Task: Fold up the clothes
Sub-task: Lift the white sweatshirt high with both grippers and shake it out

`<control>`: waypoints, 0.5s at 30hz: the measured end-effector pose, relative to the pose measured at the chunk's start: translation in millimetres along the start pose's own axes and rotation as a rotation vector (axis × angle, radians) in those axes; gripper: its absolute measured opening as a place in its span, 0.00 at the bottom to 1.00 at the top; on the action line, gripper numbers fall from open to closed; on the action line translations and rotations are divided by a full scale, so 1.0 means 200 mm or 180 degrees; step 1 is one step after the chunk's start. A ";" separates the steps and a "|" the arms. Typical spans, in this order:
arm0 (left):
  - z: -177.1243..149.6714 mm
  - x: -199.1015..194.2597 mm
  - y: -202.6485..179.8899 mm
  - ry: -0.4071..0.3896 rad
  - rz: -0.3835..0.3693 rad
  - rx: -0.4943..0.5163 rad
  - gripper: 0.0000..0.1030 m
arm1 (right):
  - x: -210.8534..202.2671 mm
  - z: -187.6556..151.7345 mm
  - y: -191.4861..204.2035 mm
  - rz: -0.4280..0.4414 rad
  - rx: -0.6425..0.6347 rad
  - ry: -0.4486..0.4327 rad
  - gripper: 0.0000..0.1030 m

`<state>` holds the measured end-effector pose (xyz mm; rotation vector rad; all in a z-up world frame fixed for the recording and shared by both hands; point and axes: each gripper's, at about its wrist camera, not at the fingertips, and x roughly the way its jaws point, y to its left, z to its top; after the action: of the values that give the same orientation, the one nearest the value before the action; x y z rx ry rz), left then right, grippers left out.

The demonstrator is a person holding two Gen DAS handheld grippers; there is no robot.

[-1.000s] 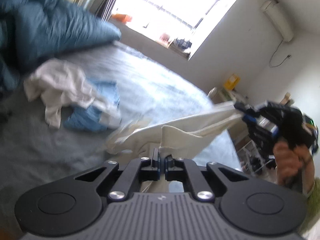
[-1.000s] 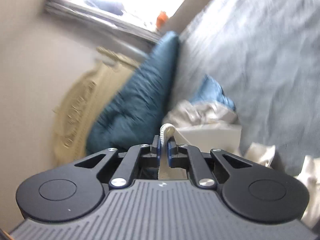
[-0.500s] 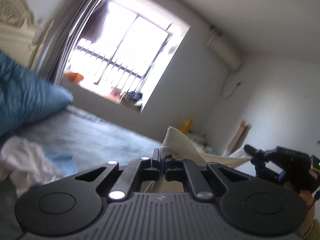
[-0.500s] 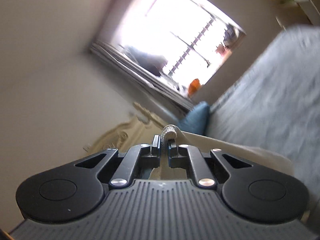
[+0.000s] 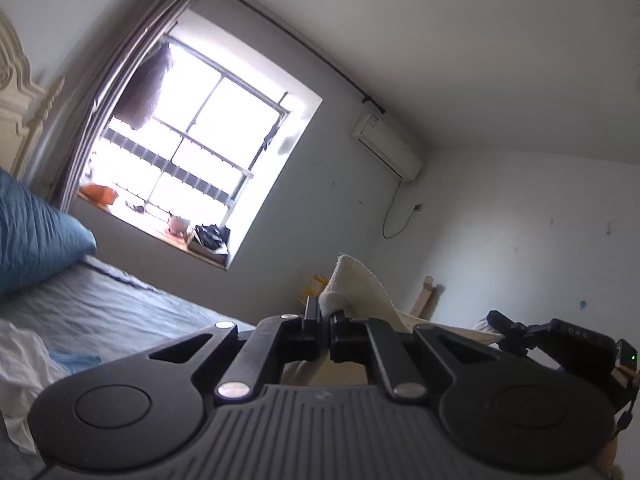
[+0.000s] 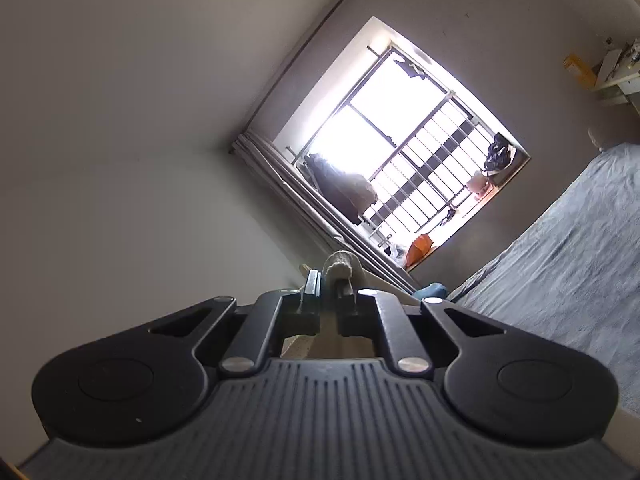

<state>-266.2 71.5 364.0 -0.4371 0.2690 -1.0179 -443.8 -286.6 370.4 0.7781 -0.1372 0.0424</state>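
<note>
Cream knitted cloth, ribbed along its edge, is pinched between the closed jaws of the left gripper (image 5: pixel 325 314); this garment (image 5: pixel 362 286) bunches into a soft fold just past the fingertips and stretches away to the right as a taut band toward the right gripper (image 5: pixel 494 317), whose black tip reaches it there. In the right wrist view the right gripper (image 6: pixel 329 286) is likewise clamped on a rolled, woolly corner of the same garment (image 6: pixel 338 265) poking up between its fingers. Left of and below the left gripper lies the bed (image 5: pixel 112 304) with a wrinkled grey-blue sheet, a puffy blue pillow (image 5: pixel 32 236), and a crumpled white heap of clothes (image 5: pixel 18 364) with a bit of light blue fabric beside it. Ahead stands a bright barred window (image 5: pixel 192 160). Compared with a second earlier, both cameras have tipped up from the bed to the walls and ceiling, and the garment has come up off the sheet.
</note>
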 end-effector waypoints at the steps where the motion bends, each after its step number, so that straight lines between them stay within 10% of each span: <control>1: -0.03 0.01 0.03 0.0058 0.0009 -0.0017 0.04 | -0.01 -0.02 -0.01 -0.0040 0.0004 -0.0008 0.05; 15: -0.26 0.37 0.49 0.0765 0.0077 -0.0268 0.04 | 0.18 -0.31 -0.28 -0.1006 0.0184 0.0163 0.06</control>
<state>-175.9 39.1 271.0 -0.3865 0.5329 -1.0386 -397.4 -284.0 292.0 0.8483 0.0369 -0.2339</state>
